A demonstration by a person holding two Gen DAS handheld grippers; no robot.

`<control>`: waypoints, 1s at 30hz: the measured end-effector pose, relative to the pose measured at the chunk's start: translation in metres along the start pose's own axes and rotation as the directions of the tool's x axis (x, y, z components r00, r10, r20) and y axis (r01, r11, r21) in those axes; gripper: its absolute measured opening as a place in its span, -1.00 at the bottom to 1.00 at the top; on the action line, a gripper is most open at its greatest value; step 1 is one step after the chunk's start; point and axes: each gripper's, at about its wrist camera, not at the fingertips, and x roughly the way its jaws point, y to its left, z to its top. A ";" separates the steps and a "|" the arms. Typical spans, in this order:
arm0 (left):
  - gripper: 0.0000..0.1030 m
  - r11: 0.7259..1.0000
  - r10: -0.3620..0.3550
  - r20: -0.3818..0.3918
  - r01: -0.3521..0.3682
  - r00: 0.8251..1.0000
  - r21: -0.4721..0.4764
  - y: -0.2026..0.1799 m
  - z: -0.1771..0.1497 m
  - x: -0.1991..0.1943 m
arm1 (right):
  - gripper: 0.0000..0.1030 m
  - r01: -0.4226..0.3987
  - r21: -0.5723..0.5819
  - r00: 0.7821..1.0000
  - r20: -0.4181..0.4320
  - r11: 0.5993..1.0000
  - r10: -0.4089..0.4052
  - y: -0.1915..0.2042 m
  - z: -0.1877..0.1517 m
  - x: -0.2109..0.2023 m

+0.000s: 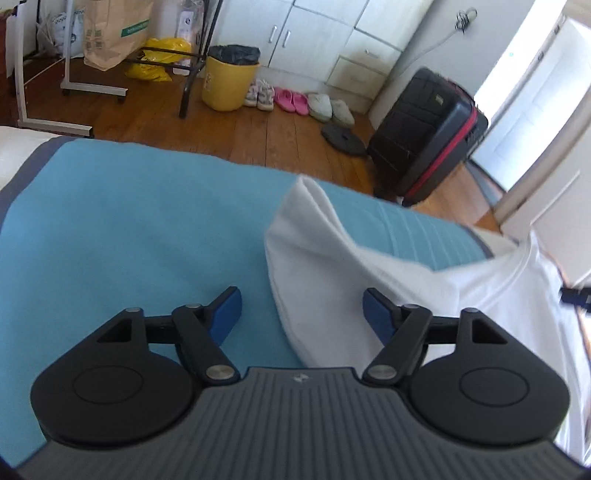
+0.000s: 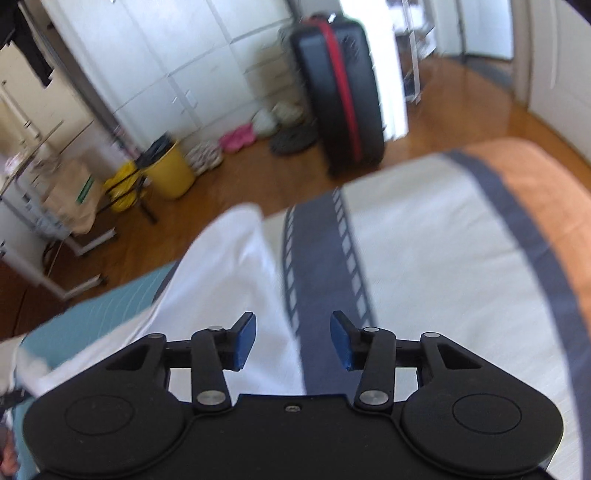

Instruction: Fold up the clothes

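**Both tongs wide open, nothing gripped**

My left gripper (image 1: 303, 314): jaws spread wide, blue pads (image 1: 229, 314) clear of any fabric. It hangs over the bed; the folded edge of the white garment (image 1: 332, 258) runs through the gap between the pads, nearer the right-hand one. Can't tell if that pad touches the cloth or just sits above it. Left pad is over the bare blue sheet (image 1: 129, 221).

My right gripper (image 2: 293, 339): jaws also apart, slightly less spread than the left, nothing between them. The white garment (image 2: 229, 280) lies under and just beside the left-hand pad (image 2: 245, 339); the other pad is over a dark grey patterned strip (image 2: 325, 266) on the white cover (image 2: 424, 258). This view is motion-blurred, so contact is unclear.

Garment: lying on the bed, bunched into a raised fold, spanning from the blue sheet across to the white cover.

Further out: orange blanket (image 2: 535, 177) at the far bed edge, wooden floor (image 1: 240, 136), black suitcase with red stripe (image 1: 424, 136), yellow bin (image 1: 227, 81), pink slippers (image 1: 290, 99), white cabinets (image 1: 325, 33)
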 end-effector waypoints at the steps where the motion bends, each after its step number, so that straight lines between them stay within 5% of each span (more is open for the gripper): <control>1: 0.44 1.000 0.002 0.008 -0.002 1.000 -0.006 -0.001 0.001 0.002 | 0.05 -0.005 -0.016 1.000 -0.017 1.000 0.005 0.004 -0.003 0.004; 2: 0.33 1.000 -0.026 0.017 0.026 1.000 0.003 -0.002 0.002 0.004 | 0.08 -0.007 -0.034 1.000 -0.028 0.999 0.006 0.007 -0.005 0.008; 3: -0.46 0.998 -0.063 0.025 0.062 0.998 0.016 -0.004 0.002 0.006 | 0.12 0.000 -0.055 0.999 -0.034 0.998 -0.002 0.012 -0.007 0.011; 4: -0.96 0.993 -0.090 0.023 0.088 0.996 0.077 -0.010 0.001 0.006 | 0.16 0.010 -0.078 0.999 -0.040 0.997 -0.013 0.018 -0.008 0.015; 7: -0.93 0.958 -0.080 0.061 0.060 0.995 0.279 -0.034 -0.004 0.001 | 0.17 0.090 -0.270 0.991 -0.074 0.959 -0.114 0.043 -0.007 0.021; 11: -0.96 0.930 -0.005 0.232 -0.082 0.973 0.359 -0.043 -0.002 -0.023 | 0.18 0.070 -0.447 0.987 -0.098 0.892 -0.127 0.059 -0.003 0.017; 13: -0.96 0.962 0.025 0.281 -0.100 0.959 0.254 -0.029 0.003 -0.035 | 0.23 0.020 -0.430 0.990 -0.120 0.902 -0.080 0.059 0.006 0.015; 17: -0.94 0.976 0.212 0.196 -0.216 0.957 -0.004 0.007 0.001 -0.022 | 0.32 0.035 -0.341 0.995 -0.078 0.940 -0.065 0.056 0.022 0.026; 21: -0.92 0.975 0.223 0.175 -0.219 0.959 -0.038 0.022 -0.016 -0.015 | 0.36 0.004 -0.172 0.999 -0.043 0.985 -0.012 0.050 0.023 0.048; 23: -0.92 0.983 0.174 0.138 -0.163 0.975 -0.085 0.033 -0.019 -0.019 | -0.24 -0.044 -0.159 0.999 0.025 0.986 0.049 0.051 0.018 0.049; 24: -0.92 0.984 0.159 0.125 -0.146 0.979 -0.104 0.037 -0.019 -0.022 | -0.85 -0.040 -0.196 0.998 0.040 0.980 0.049 0.055 0.018 0.049; 28: -0.90 0.988 0.152 0.137 -0.147 0.979 -0.045 0.033 -0.021 -0.043 | -0.88 0.114 -0.335 0.977 0.208 0.935 -0.045 0.072 0.014 0.030; 30: -0.76 0.980 0.187 0.148 -0.194 0.971 0.036 0.022 -0.027 -0.050 | -0.85 0.068 -0.295 0.981 0.192 0.953 -0.010 0.067 0.003 0.012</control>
